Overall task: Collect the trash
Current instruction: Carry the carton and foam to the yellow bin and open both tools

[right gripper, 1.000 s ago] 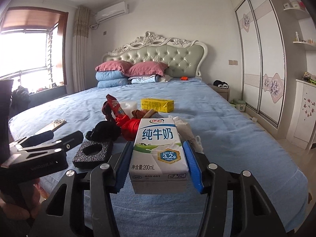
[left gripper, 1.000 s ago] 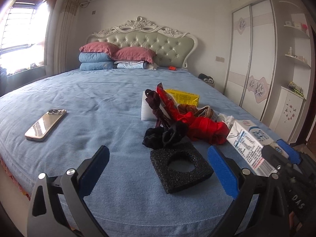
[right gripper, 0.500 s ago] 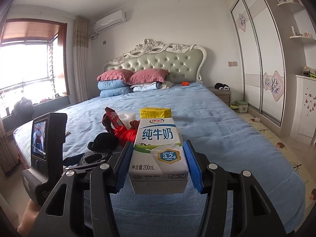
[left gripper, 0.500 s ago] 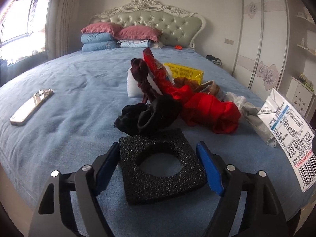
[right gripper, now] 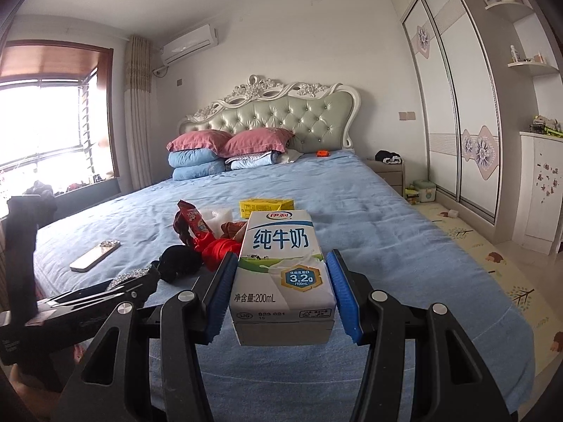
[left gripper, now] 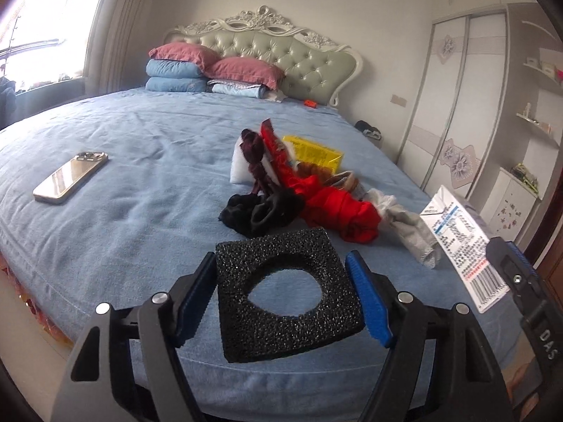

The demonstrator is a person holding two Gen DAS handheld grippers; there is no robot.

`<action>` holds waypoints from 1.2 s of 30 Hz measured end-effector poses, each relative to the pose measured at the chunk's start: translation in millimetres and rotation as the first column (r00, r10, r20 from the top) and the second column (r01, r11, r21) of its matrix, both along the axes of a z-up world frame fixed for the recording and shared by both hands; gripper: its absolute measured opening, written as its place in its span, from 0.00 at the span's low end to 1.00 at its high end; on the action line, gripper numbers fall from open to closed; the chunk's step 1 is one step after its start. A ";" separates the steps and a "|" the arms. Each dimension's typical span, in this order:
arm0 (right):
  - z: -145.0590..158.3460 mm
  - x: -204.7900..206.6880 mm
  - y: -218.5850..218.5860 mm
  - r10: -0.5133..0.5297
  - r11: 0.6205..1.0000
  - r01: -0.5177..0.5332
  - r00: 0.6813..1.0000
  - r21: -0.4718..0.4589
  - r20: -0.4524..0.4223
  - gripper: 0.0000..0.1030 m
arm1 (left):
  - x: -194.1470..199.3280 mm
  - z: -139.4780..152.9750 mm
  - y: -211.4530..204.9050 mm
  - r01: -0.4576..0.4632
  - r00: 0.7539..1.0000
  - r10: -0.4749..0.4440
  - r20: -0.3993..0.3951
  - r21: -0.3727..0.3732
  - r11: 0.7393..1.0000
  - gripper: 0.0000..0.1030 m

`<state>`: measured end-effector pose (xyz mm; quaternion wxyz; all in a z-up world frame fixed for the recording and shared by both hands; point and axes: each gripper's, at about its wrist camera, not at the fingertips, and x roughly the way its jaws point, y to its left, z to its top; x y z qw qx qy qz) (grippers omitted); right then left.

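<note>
Left hand-held gripper (left gripper: 281,297): I am closing its jaws around the black foam square (left gripper: 286,295), the one with the round hole through its middle. The blue pads (left gripper: 367,302) are sitting against both side edges of the foam, so I am reading this as a grip. The foam is sitting at the near edge of the bed (left gripper: 147,161), tilted up slightly toward the camera.

Right hand-held gripper (right gripper: 279,297): I am holding the 200 mL milk carton (right gripper: 281,274) at a medium width, pads pressed on its two sides, front label facing the camera. The carton is hanging above the bed's near edge, well clear of the sheet. In the left view, the same carton (left gripper: 461,242) is showing at the right, barcode side toward the lens.

Remaining items are lying in a loose pile mid-bed, just beyond the foam: black cloth (left gripper: 262,209), red cloth (left gripper: 337,211), a red snack wrapper (left gripper: 278,156) standing up, a yellow box (left gripper: 315,153), a white foam block (left gripper: 239,172) and a grey-white rag (left gripper: 410,232). A phone (left gripper: 72,177) is lying face up well apart to the left of the pile.
</note>
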<state>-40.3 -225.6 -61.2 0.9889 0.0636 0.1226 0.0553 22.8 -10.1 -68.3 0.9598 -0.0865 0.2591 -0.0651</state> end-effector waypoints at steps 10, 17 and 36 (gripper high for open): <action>8.7 -15.9 -74.4 -0.164 0.985 0.163 0.986 0.052 0.014 0.50 | 8.0 27.4 -88.2 0.255 0.966 -0.254 0.043 -0.017 0.967 0.72; 2.7 -24.4 -150.9 -0.307 0.951 0.308 0.951 0.011 -0.027 0.50 | 31.8 22.9 -189.7 0.431 0.902 -0.431 0.018 0.014 0.902 0.72; -80.7 -37.2 -325.4 -0.471 0.846 0.529 0.801 0.068 -0.370 0.50 | 65.8 -32.6 -441.4 0.794 0.583 -0.765 -0.274 -0.007 0.607 0.73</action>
